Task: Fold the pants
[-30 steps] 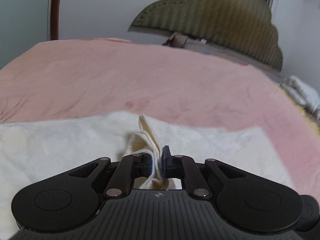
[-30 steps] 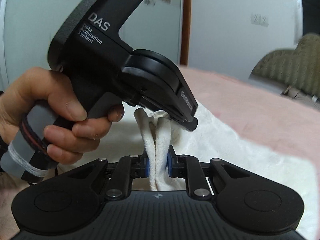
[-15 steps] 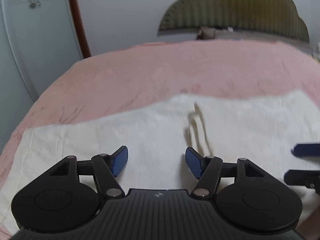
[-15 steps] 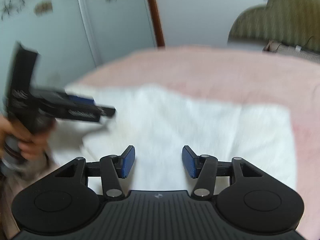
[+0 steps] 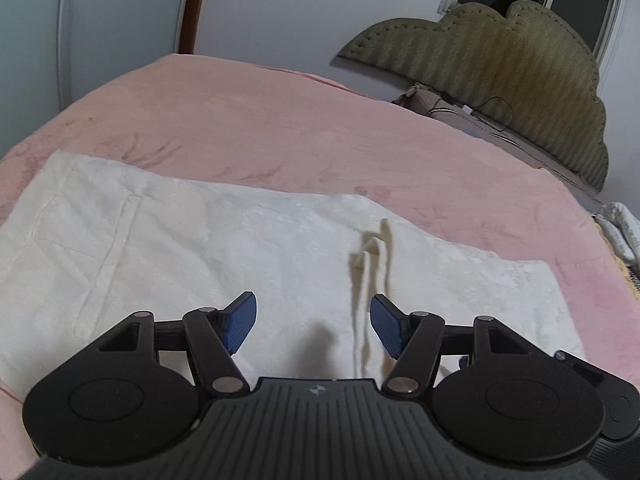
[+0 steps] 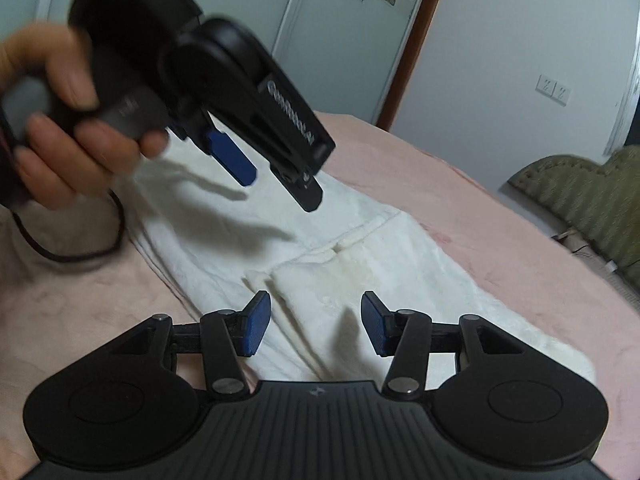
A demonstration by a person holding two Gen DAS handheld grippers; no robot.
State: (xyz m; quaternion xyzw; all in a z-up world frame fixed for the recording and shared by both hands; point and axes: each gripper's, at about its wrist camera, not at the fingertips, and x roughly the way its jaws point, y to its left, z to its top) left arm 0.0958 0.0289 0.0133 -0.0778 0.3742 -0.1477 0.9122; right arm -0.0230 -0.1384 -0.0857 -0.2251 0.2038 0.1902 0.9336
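Fingers point(image 5: 240, 322) of the left gripper point(image 5: 313, 324) spread wide, holding nothing, hovering just above the white pants point(image 5: 200, 248). Same with the right gripper point(image 6: 315, 328): blue pads point(image 6: 256, 326) wide apart, empty, poised over the pants' near edge. Probably parted like this to leave the cloth lying flat and free for a fresh grip on the next fold. Lying spread on the pink bedspread point(image 5: 280, 120), well short of the olive headboard point(image 5: 500, 64) beyond the pants. Pale cream, softly textured, folded into a broad flat panel, with stitched pocket seams at one end and a drawstring point(image 5: 376, 264) trailing loose across the top layer.
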